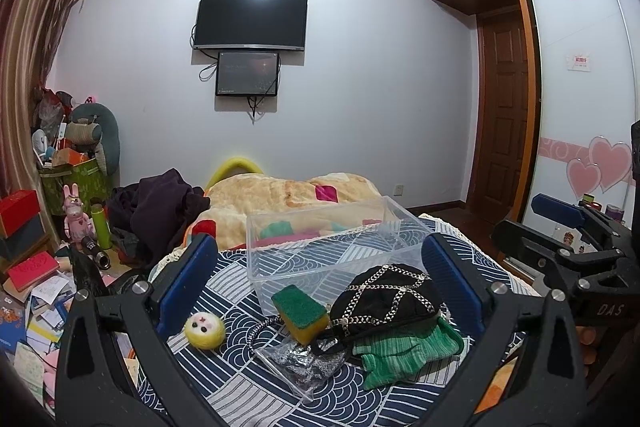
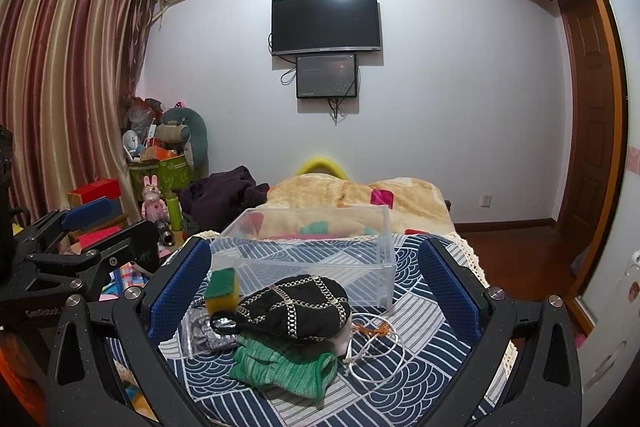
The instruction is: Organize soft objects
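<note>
On the blue patterned cloth (image 1: 240, 395) lie a black cap with silver chains (image 1: 386, 297), a green knit cloth (image 1: 404, 353), a green-and-yellow sponge (image 1: 302, 313), a small yellow plush ball (image 1: 205, 330) and a clear bag of dark fabric (image 1: 308, 363). An empty clear plastic box (image 1: 332, 251) stands behind them. My left gripper (image 1: 318, 279) is open, its jaws either side of the pile. My right gripper (image 2: 316, 283) is open above the cap (image 2: 296, 307), green cloth (image 2: 276, 367) and sponge (image 2: 223, 289), with the box (image 2: 304, 251) beyond.
A white cord (image 2: 376, 351) lies right of the cap. A beige blanket (image 1: 288, 195) and dark clothes (image 1: 160, 211) lie behind the box. Books, boxes and toys (image 1: 48, 267) crowd the left side. A wardrobe (image 1: 580, 87) stands on the right.
</note>
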Tool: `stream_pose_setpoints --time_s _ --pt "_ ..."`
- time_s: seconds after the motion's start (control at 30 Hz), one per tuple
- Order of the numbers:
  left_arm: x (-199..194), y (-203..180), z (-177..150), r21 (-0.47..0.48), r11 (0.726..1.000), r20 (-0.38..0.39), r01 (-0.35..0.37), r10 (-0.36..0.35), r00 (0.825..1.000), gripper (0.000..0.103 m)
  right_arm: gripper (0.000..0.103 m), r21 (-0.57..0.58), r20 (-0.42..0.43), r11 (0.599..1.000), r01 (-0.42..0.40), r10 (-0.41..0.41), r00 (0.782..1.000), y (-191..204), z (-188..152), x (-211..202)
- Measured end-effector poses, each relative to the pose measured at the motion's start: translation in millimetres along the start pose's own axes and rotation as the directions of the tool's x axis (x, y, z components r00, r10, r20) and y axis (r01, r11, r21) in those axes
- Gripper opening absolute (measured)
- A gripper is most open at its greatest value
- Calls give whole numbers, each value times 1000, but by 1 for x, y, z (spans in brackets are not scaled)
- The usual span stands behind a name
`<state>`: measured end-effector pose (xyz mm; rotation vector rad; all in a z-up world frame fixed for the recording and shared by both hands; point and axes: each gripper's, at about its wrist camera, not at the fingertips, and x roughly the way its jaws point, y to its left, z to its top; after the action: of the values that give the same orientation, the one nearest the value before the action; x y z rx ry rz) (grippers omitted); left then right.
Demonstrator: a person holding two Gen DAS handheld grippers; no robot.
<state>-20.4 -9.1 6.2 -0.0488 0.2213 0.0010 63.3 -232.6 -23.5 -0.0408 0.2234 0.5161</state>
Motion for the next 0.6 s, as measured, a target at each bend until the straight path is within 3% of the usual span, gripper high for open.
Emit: stream_pose_setpoints --time_s 0.33,0.5,0.57,0.6 --pt "2 2 -2 12 1000 -1 -4 4 1000 103 103 4 1 1000 6 -6 1000 0 -1 3" --pt "16 17 -7 -7 999 -44 -52 52 998 103 103 -16 -12 999 34 -34 999 0 -7 13" --pt "24 29 -10 -34 997 -66 -66 63 996 101 103 -13 -34 1000 26 -26 999 -1 -10 20" --pt "27 36 -12 -50 996 -81 -70 66 995 92 103 -11 -49 1000 21 -22 999 -2 -12 23"
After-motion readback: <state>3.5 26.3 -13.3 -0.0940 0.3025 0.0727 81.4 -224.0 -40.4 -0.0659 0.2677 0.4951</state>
